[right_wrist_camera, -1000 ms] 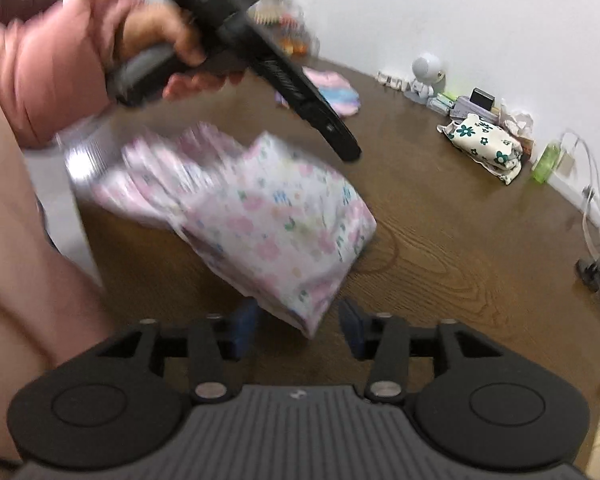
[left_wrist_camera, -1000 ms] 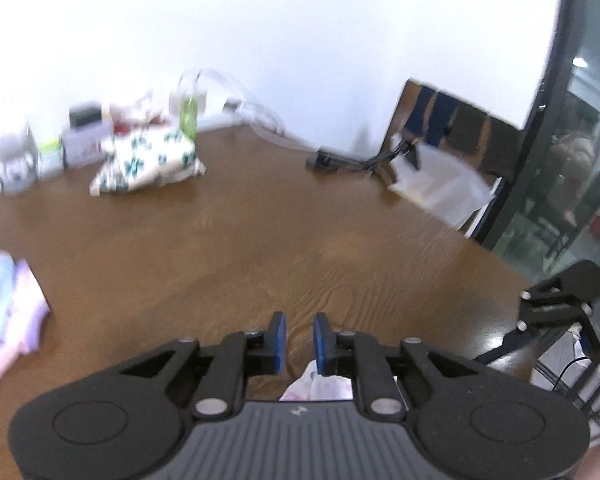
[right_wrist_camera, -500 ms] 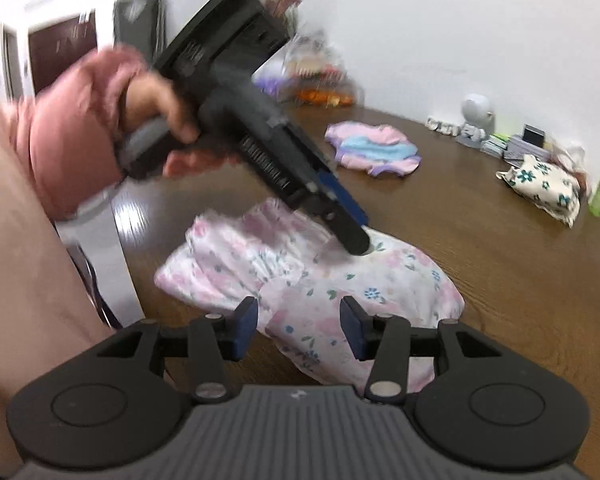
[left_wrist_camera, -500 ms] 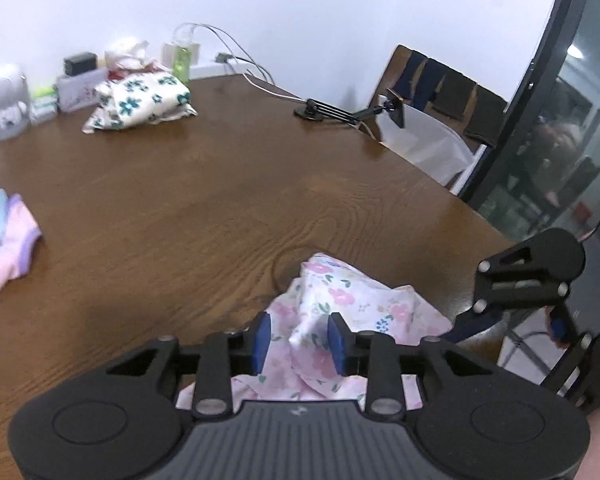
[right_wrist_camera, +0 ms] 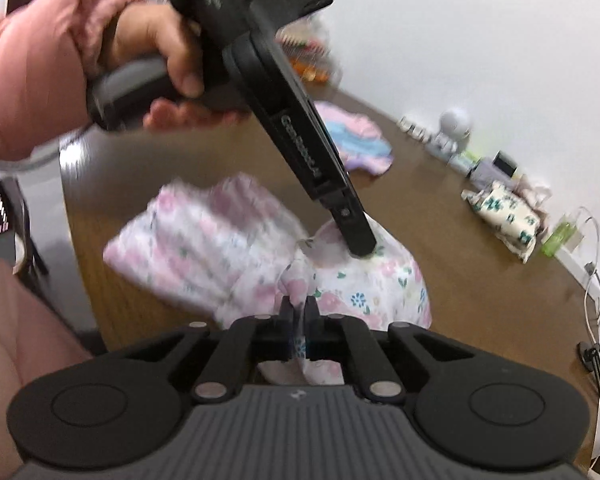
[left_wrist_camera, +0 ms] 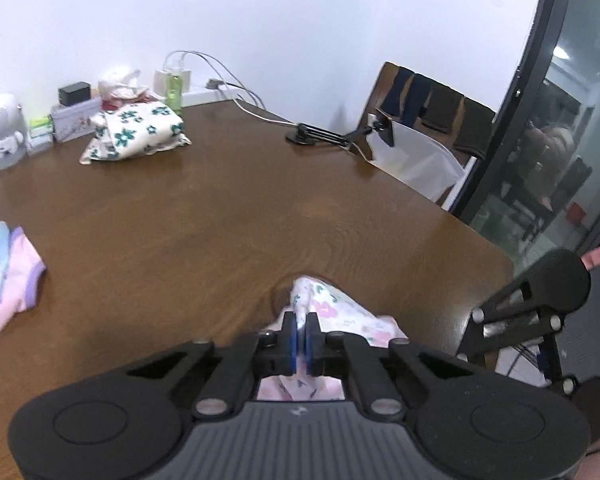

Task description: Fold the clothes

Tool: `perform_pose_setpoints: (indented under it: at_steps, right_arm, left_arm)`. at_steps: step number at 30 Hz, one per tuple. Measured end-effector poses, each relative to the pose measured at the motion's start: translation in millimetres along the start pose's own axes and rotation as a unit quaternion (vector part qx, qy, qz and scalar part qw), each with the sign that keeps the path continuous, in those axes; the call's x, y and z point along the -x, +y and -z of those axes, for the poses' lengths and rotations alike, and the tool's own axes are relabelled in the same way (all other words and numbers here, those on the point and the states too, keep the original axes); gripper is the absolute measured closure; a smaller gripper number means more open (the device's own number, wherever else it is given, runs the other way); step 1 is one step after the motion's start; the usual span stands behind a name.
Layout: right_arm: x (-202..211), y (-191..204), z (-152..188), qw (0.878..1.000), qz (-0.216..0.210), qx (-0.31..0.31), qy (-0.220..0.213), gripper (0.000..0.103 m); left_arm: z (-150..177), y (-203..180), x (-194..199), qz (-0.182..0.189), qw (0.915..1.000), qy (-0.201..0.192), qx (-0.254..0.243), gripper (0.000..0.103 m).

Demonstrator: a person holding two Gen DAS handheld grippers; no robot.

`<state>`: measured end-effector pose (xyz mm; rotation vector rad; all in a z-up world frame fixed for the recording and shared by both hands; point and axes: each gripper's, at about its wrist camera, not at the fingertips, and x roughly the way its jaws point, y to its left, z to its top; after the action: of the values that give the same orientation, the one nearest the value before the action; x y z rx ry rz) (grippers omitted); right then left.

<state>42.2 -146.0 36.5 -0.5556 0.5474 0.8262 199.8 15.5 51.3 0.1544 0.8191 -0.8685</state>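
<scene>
A: Status of both claws?

B: The left gripper (left_wrist_camera: 301, 334) is clenching a raised fold of the floral garment (right_wrist_camera: 228, 240); its blue pads (left_wrist_camera: 293, 344) are pressing the cloth between them. The right gripper (right_wrist_camera: 299, 318) is likewise pinching a bunched edge of the same garment, jaws nearly together.

A: Where is the garment lying, and how is it looking?

B: It is lying on the near edge of the wooden table (left_wrist_camera: 220, 216), crumpled, white with pink flowers and small green and blue sprigs.

A: Any containers farther back?

B: A patterned tin (left_wrist_camera: 73, 123) is standing closed by the wall; contents cannot be told. Nearer it, a folded green-flowered cloth (left_wrist_camera: 136, 134) is resting, and a pink and blue garment (left_wrist_camera: 4, 272) is lying well apart at the left.
</scene>
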Motion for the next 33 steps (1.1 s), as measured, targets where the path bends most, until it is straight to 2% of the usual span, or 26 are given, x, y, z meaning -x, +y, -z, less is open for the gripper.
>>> perform_pose_setpoints:
  at_steps: [3, 5, 6, 7, 8, 10, 12, 15, 17, 20, 23, 28, 33]
  right_arm:
    - [-12, 4, 1, 1.000, -0.008, -0.010, 0.005, 0.097]
    - [-21, 7, 5, 1.000, -0.017, -0.020, 0.012, 0.090]
    - [-19, 4, 7, 0.999, -0.023, -0.033, 0.007, 0.074]
    - [-13, 0, 8, 0.998, -0.031, -0.051, -0.003, 0.052]
    - [-8, -5, 10, 0.997, -0.038, -0.068, -0.012, 0.047]
    - [11, -23, 15, 0.990, -0.056, -0.121, -0.037, 0.046]
    - [26, -47, 23, 0.982, -0.057, -0.175, -0.051, 0.046]
    - [20, -84, 42, 0.968, -0.043, -0.245, -0.026, 0.048]
    - [10, -108, 55, 0.956, -0.041, -0.291, -0.001, 0.053]
    - [-11, -132, 69, 0.935, -0.076, -0.346, 0.024, 0.058]
    - [-32, -149, 77, 0.917, -0.115, -0.381, 0.040, 0.058]
    - [-51, -162, 86, 0.897, -0.163, -0.409, 0.051, 0.056]
    - [-71, -166, 84, 0.867, -0.215, -0.446, 0.048, 0.057]
  left_arm:
    - [9, 8, -11, -0.008, 0.9997, 0.020, 0.012, 0.098]
    - [16, 14, -18, -0.018, 0.9990, 0.033, 0.023, 0.081]
    - [18, 16, -14, -0.018, 0.9990, 0.026, 0.031, 0.075]
    - [20, 19, -10, -0.018, 0.9989, 0.020, 0.039, 0.066]
    - [22, 22, -4, -0.019, 0.9987, 0.012, 0.045, 0.061]
    - [21, 19, 14, -0.031, 0.9987, -0.014, 0.038, 0.061]
    - [17, 10, 31, -0.040, 0.9984, -0.036, 0.014, 0.061]
    - [12, -15, 40, -0.037, 0.9974, -0.042, -0.045, 0.066]
    - [14, -32, 30, -0.037, 0.9953, -0.016, -0.088, 0.076]
    - [26, -42, 1, -0.072, 0.9871, 0.042, -0.137, 0.083]
    - [45, -35, -19, -0.089, 0.9822, 0.077, -0.146, 0.085]
    - [55, -26, -16, -0.074, 0.9858, 0.069, -0.134, 0.085]
    - [57, -24, -15, -0.067, 0.9863, 0.064, -0.137, 0.085]
